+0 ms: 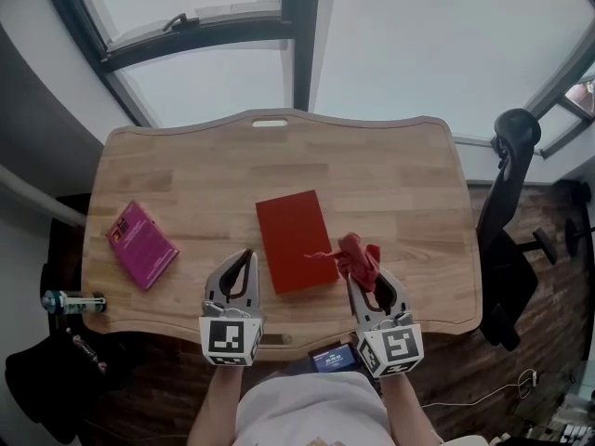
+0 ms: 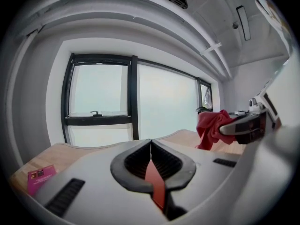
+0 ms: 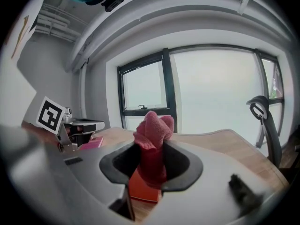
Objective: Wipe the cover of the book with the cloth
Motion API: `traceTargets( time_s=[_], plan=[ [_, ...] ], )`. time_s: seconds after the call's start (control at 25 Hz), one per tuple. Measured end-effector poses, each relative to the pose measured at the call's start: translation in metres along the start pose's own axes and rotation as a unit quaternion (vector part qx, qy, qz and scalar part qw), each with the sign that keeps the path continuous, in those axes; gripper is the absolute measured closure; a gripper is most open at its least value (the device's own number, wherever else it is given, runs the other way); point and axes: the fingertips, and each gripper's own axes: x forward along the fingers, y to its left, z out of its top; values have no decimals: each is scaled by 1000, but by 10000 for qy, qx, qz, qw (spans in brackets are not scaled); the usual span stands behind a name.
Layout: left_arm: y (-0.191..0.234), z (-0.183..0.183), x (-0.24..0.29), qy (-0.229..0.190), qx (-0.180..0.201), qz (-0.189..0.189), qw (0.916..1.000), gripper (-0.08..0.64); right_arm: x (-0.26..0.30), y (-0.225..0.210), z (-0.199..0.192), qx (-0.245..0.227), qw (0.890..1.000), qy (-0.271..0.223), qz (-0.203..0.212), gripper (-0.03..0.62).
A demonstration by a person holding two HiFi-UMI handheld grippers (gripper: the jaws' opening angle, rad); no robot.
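- The right gripper point(image 1: 361, 266) clamps the cloth point(image 1: 357, 255) at the red book's point(image 1: 296, 241) right edge. Bunched like this, it may wipe only a strip.
- The left gripper point(image 1: 245, 255), jaws together and empty, hangs just left of the red book. Unpinned, the red book could slide.

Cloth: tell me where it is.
In the head view, the cloth is clamped in the right hand-held gripper, beside the right edge of the red book.

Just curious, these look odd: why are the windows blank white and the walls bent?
Head view: daylight bleaches the glass windows white; the pale wooden table is evenly lit. Left gripper view: a fisheye lens bows the black window frame, corners go black. Right gripper view: same bending; the crumpled red cloth is sharp.
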Motion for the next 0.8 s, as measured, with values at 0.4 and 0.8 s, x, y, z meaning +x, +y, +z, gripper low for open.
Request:
traceTargets(
  time_s=[0.4,0.8],
  plan=[
    [9,-54,23,546,-163,61,9984,546,36,4,-30,-95,9983,479,314,449],
    [3,-121,44,1283,-354,-8,9911,546,70,5,-68,-306,9915,1062,682,449]
  ],
)
